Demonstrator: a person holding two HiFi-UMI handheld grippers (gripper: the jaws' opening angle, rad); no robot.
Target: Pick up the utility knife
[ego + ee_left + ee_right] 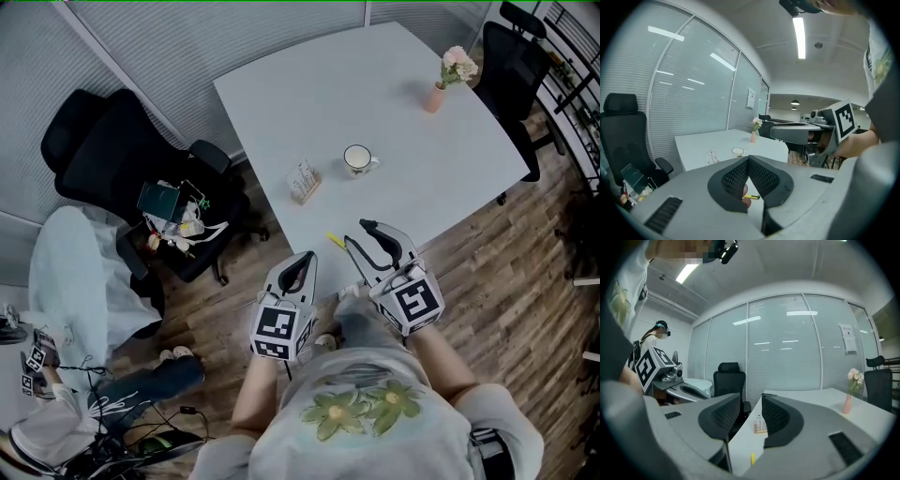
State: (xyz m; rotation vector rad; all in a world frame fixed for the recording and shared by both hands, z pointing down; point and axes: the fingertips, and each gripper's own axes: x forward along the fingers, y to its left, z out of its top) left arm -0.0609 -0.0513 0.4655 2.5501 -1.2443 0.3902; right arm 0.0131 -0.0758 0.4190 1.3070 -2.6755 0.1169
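Utility knife (pixel 335 240) on surface (pixel 375 94) | we read it just ahead of released right tool (pixel 357 234), lengthwise | left tool (pixel 305 261) clenched, farther

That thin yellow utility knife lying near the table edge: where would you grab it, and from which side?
Probably mid-body, across its narrow width. The utility knife lies flat on the table, long and slim, close to the person's edge. The open right gripper looks roughly along its length, so coming down from above there should let the fingers close on its long sides.
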